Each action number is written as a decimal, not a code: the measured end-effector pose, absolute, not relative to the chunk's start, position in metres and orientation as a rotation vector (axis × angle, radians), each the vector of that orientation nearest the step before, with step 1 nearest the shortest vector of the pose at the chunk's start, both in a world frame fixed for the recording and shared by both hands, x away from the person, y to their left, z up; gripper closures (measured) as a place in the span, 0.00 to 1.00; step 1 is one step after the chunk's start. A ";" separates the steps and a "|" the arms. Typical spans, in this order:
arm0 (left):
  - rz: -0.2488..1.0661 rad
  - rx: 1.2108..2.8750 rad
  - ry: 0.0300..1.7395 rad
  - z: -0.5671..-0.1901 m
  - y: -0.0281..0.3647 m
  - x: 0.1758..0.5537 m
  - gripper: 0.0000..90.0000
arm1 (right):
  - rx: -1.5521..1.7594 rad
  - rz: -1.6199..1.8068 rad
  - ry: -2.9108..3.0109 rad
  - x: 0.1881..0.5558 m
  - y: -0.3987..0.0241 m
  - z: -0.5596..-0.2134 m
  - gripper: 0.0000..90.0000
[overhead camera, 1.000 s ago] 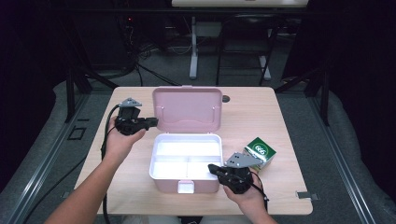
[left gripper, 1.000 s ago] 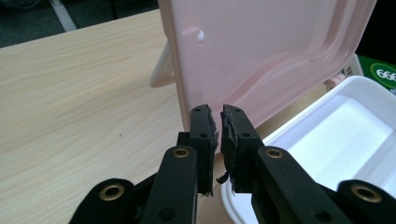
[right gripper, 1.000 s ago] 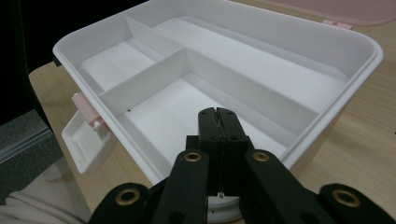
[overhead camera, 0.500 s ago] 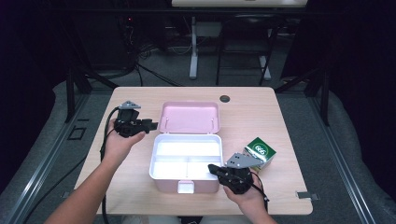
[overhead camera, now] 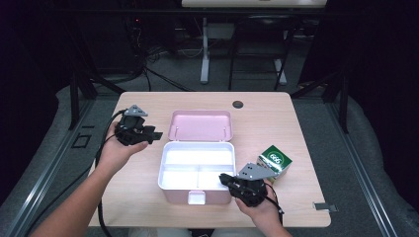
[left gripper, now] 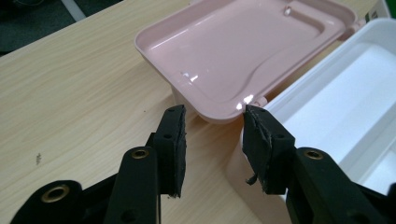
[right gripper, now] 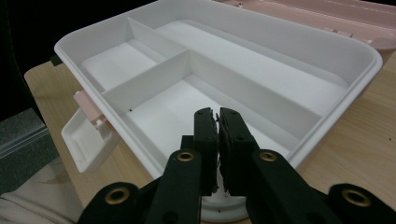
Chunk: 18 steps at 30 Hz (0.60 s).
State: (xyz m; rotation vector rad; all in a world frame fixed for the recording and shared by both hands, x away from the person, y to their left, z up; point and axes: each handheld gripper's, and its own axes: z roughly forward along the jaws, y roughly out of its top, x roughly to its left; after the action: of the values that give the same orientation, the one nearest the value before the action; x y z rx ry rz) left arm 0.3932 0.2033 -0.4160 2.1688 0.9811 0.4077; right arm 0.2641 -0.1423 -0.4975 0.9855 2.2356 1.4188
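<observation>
A pink box stands mid-table with its lid (overhead camera: 200,125) (left gripper: 233,51) swung back, showing a white divided tray (overhead camera: 197,158) (right gripper: 280,46) with nothing in its compartments. My left gripper (overhead camera: 155,133) (left gripper: 212,114) is at the lid's left corner. Its jaws have just been opening and stand apart, the lid's corner just beyond the tips with no pad on it. My right gripper (overhead camera: 223,177) (right gripper: 218,112) reaches over the box's front right rim. Its jaws have just eased apart by a sliver and nothing shows between them.
A small green carton (overhead camera: 274,160) lies on the table just right of the box, beside my right hand. The box's front latch (overhead camera: 196,198) (right gripper: 86,135) hangs near the table's front edge. A dark round grommet (overhead camera: 238,104) sits at the back.
The pink lid has tipped from upright to leaning back behind the box. The left gripper's jaws have parted and come off it. The right hand has kept still.
</observation>
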 end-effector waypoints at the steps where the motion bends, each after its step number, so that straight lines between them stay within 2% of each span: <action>1: 0.416 2.202 0.956 -0.414 0.202 0.391 0.66 | 0.985 1.419 2.236 0.264 -0.142 -0.497 0.94; 12: 0.415 2.362 0.817 -0.409 0.190 0.383 0.65 | 0.973 1.465 2.221 0.263 -0.147 -0.490 0.88; 18: 0.395 2.420 0.751 -0.406 0.182 0.379 0.64 | 1.006 1.508 2.175 0.265 -0.158 -0.483 0.76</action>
State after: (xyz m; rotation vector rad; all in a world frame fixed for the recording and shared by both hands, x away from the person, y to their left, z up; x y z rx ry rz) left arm 0.3795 0.1822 -0.4061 2.4197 0.7507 0.3955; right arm 0.2650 -0.1584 -0.4833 1.0059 2.1754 1.5076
